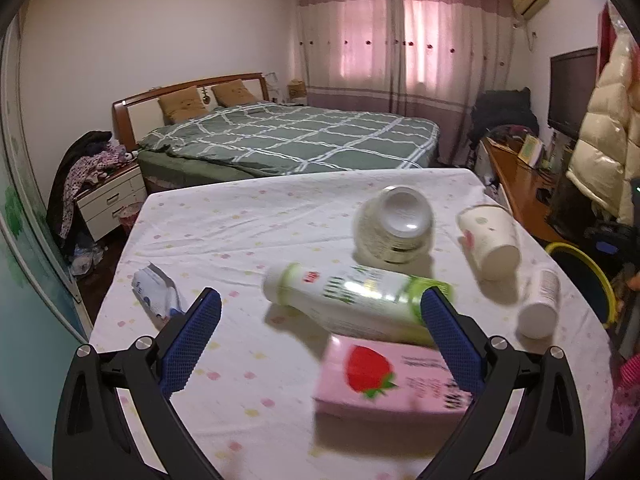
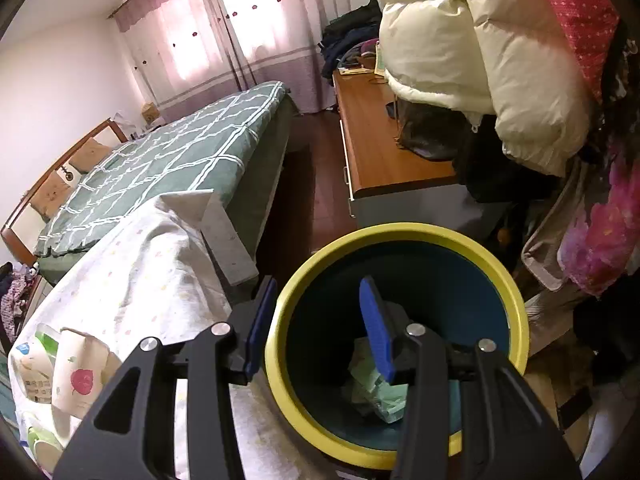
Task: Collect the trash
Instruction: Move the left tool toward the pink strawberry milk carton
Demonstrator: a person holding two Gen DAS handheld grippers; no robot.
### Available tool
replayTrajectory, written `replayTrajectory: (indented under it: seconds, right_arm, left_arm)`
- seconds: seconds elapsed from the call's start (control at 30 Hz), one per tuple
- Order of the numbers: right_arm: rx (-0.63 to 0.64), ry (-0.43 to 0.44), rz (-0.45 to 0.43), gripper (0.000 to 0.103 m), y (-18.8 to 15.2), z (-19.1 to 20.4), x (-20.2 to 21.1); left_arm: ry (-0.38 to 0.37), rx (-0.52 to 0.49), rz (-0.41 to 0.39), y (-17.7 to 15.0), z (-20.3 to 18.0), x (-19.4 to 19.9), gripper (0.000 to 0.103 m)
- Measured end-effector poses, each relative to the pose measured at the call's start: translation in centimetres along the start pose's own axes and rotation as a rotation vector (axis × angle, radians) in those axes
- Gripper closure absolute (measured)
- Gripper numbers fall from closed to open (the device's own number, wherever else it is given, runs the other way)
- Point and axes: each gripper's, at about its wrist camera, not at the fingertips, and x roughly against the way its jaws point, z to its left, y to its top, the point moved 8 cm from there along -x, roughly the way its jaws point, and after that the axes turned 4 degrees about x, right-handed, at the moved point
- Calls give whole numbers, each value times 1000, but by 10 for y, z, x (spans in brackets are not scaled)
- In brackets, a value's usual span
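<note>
Left tongs [image 1: 320,304] spread above bottle [image 1: 352,300], right tongs [image 2: 320,320] released over bin [image 2: 496,268]

The tablecloth [image 1: 240,216] filling the middle of the left wrist frame is looking like matt, creased cotton. The glossy plastic bottle [image 1: 352,300] is catching light, the pink carton [image 1: 384,376] at lower right is showing smooth printed card, and the paper cup [image 1: 490,236] is looking matt. Low in the right wrist frame, the bin [image 2: 400,236] is showing a smooth plastic rim; the dresser top [image 2: 376,148] above it is gleaming like polished wood.
</note>
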Motion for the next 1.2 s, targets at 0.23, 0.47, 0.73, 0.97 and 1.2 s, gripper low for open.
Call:
replayTrajectory:
  seconds: [0.23, 0.47, 0.73, 0.97, 1.2]
  right_arm:
    - [-5, 58, -5, 61, 1, 7, 4]
    - [-2, 120, -7, 61, 2, 16, 9]
    - [10, 171, -11, 61, 2, 26, 14]
    - [6, 187, -12, 61, 2, 28, 16]
    - [12, 191, -9, 61, 0, 31, 16]
  left_arm:
    - [-26, -17, 77, -31, -42, 24, 5]
    - [73, -85, 151, -60, -64, 16, 5]
    - [86, -51, 203, -68, -51, 13, 5]
    - [199, 26, 235, -79, 23, 31, 5]
    - [198, 183, 225, -75, 64, 42, 5]
